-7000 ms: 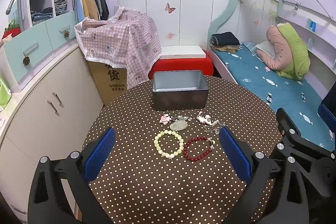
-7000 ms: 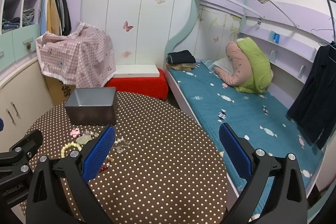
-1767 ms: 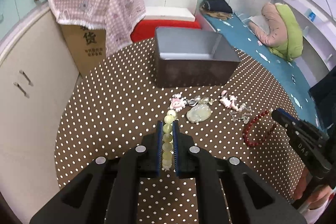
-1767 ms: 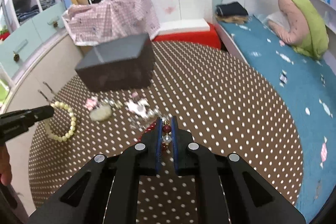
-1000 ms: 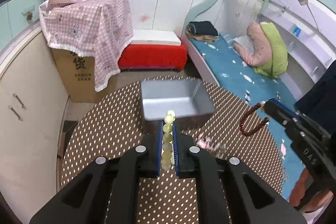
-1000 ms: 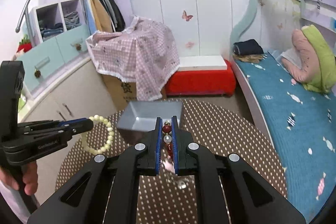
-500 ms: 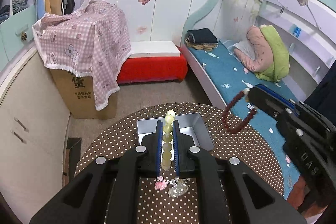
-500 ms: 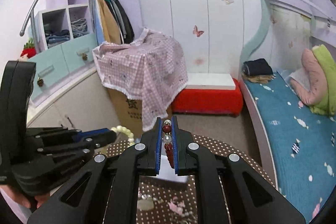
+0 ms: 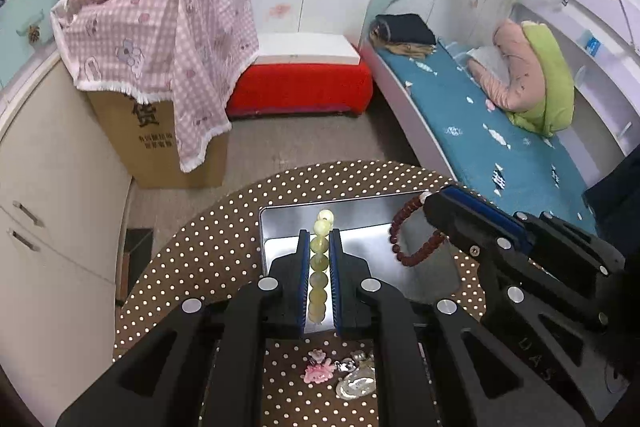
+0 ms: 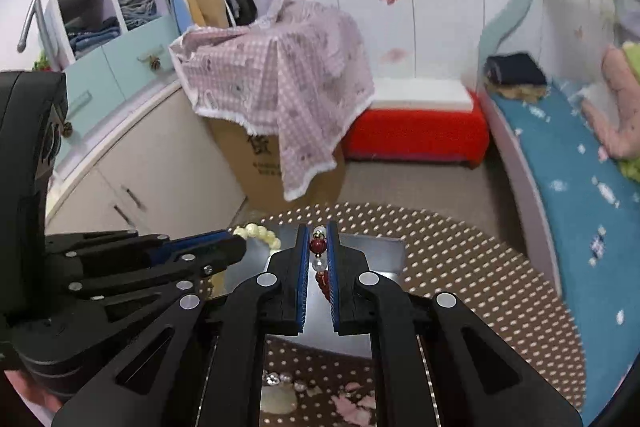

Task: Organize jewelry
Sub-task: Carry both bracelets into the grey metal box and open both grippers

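My left gripper is shut on a pale green bead bracelet and holds it above the grey metal box on the dotted table. My right gripper is shut on a dark red bead bracelet, also above the box. In the left wrist view the right gripper comes in from the right with the red bracelet hanging over the box. In the right wrist view the left gripper comes in from the left with the pale beads.
Small loose pieces lie on the brown dotted tablecloth in front of the box: a pink charm and a pale stone pendant. Beyond the table stand a cardboard box under a checked cloth, a red stool and a bed.
Both grippers have moved forward and down over the metal box, each still shut on its bracelet. The two grippers are closer together now.
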`<state>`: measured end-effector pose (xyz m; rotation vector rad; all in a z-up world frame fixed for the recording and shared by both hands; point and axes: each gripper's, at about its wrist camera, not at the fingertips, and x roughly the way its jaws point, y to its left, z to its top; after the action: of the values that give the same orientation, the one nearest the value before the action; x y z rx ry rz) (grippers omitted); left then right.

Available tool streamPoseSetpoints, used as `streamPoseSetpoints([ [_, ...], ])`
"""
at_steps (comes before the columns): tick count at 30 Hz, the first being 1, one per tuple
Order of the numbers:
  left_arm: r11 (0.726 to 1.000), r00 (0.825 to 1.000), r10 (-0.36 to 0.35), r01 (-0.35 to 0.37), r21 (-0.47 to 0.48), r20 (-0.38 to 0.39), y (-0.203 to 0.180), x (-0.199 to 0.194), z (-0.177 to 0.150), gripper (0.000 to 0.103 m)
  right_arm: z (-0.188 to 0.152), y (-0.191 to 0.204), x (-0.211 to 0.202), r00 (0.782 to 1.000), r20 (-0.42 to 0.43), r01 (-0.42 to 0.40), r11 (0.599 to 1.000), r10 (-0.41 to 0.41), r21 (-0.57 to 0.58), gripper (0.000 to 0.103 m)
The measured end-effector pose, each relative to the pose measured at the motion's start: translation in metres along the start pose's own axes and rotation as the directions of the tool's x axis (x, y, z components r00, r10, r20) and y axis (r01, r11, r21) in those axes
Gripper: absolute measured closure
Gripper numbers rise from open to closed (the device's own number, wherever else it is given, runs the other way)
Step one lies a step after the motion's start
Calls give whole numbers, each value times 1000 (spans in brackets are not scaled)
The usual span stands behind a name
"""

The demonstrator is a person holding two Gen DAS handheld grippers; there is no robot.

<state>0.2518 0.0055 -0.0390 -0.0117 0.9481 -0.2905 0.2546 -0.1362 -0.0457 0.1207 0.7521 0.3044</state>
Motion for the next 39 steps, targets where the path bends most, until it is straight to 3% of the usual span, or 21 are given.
streamPoseSetpoints([
  [12, 999, 996, -5, 1, -40, -87, 11, 39, 0, 93, -7, -13, 38, 997, -72, -4, 999, 7, 51, 91],
  [16, 998, 997, -9, 4, -61, -81, 16, 41, -1, 70, -8, -20, 41, 996, -90, 30, 998, -25, 54, 91],
  [18, 999, 997, -7, 2, -55, -79, 15, 39, -2, 69, -9, -23, 43, 994, -103, 43, 997, -37, 60, 79],
  [19, 998, 997, -7, 2, -57, -81, 15, 39, -2, 70, -9, -25, 43, 994, -101, 57, 996, -50, 67, 62],
  [20, 998, 997, -4, -1, -62, -80, 17, 38, -3, 69, -10, -27, 41, 993, -88, 80, 994, -74, 70, 53],
  [21, 998, 997, -4, -1, -60, -80, 17, 38, -4, 69, -10, -28, 38, 993, -76, 90, 993, -85, 70, 50],
  [39, 999, 999, 8, -10, -39, -42, 11, -2, -10, 69, -4, -16, -23, 991, 0, 137, 991, -137, 7, 32],
])
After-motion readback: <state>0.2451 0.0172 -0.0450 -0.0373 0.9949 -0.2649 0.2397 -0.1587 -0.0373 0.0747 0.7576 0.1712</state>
